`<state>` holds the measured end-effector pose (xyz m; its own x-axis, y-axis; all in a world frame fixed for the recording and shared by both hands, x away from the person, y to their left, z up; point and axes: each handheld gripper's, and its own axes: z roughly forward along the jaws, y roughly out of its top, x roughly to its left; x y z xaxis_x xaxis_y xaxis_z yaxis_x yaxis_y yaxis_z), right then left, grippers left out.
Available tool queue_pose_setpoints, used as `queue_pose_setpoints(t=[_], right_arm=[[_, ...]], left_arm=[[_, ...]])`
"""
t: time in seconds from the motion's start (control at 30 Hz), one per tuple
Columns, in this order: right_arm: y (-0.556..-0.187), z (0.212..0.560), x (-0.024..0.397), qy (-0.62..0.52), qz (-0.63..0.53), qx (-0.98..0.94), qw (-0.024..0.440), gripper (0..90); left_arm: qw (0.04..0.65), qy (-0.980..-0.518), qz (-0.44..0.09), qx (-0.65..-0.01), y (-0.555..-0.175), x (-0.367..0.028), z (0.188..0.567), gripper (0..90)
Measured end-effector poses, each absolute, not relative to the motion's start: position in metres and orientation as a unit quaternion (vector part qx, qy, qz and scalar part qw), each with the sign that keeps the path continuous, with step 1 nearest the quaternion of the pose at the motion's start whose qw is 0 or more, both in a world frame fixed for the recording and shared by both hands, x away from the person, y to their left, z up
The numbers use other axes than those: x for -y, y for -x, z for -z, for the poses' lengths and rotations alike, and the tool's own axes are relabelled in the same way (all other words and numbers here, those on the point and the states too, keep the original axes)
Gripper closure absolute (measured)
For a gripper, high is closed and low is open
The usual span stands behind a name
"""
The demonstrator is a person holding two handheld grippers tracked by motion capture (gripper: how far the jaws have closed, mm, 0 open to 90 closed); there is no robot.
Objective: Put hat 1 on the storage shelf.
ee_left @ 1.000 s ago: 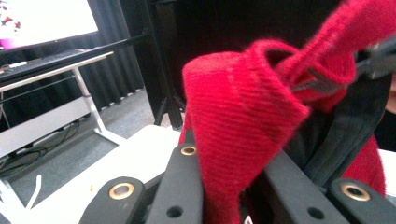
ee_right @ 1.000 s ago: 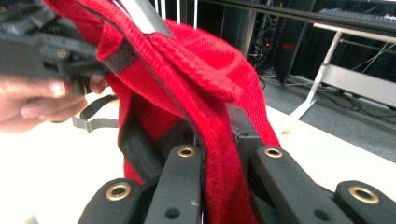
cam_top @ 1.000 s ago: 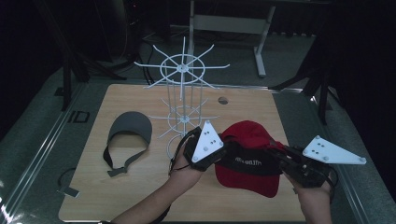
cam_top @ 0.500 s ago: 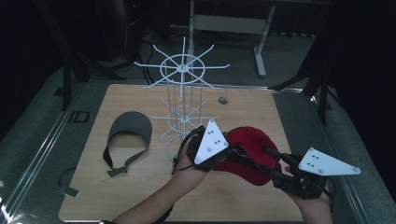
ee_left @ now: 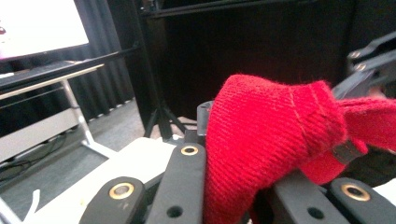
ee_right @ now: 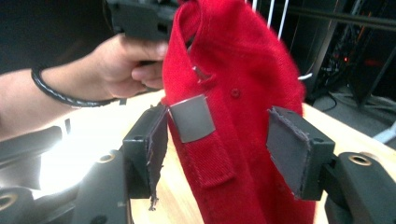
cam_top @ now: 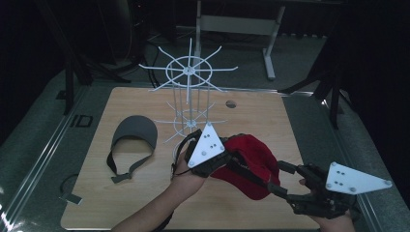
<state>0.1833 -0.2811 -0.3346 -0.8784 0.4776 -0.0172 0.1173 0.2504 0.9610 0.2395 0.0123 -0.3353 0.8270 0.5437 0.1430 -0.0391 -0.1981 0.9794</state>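
Above the near right part of the wooden worktop [cam_top: 145, 203], in the high view, the red cap [cam_top: 251, 164] hangs between the person's two hands, lifted clear of the board. The left gripper [cam_top: 223, 163] comes in from the cap's left side and has the fabric at its tip, with its grey three-cornered plate on top. The right gripper [cam_top: 281, 178] reaches toward the cap from the lower right, its tips just at the cap's near edge. To the left on the worktop lies a dark grey visor [cam_top: 133, 140], well apart from the cap. Behind the cap stands a white wire rack [cam_top: 189, 92] with spokes spreading from its post.

In the left gripper view, the left gripper [ee_left: 233, 186] is clamped tight on a fold of the red cap [ee_left: 266, 140], which bulges up and over the black jaws. A small dark strap end shows on the cap at the right.

In the right gripper view, the right gripper [ee_right: 217, 149] stands with its jaws spread; they have just been opening. The red cap [ee_right: 233, 93] hangs down between them with its back strap and a grey tab there. The right pad stands clear of the cloth, and the left pad sits just beside the tab without pressing it. The person's left hand [ee_right: 121, 65] grips the other tool at the cap's top.
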Motion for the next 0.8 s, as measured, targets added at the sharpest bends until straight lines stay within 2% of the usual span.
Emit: queue_pose_setpoints(t=[0.17,0.27,0.33,0.47,0.67,0.8], right_arm=[[-0.186,0.331,0.281,-0.207,-0.558,-0.775,0.210,42.9],[-0.190,0.330,0.275,-0.197,-0.543,-0.785,0.224,47.1],[-0.193,0.330,0.271,-0.184,-0.540,-0.790,0.225,51.7],[-0.196,0.327,0.261,-0.162,-0.533,-0.798,0.229,55.0],[-0.198,0.326,0.249,-0.140,-0.528,-0.809,0.219,55.6],[-0.202,0.327,0.248,-0.142,-0.531,-0.809,0.209,61.3]], left_arm=[[0.612,-0.745,-0.222,-0.142,-0.240,-0.019,0.335,88.0],[0.611,-0.756,-0.198,-0.123,-0.244,-0.024,0.337,87.9],[0.616,-0.757,-0.184,-0.114,-0.246,-0.027,0.339,88.0],[0.623,-0.762,-0.152,-0.093,-0.249,-0.029,0.341,87.9],[0.625,-0.763,-0.145,-0.080,-0.246,-0.024,0.339,87.9],[0.624,-0.765,-0.141,-0.077,-0.247,-0.023,0.338,87.9]])
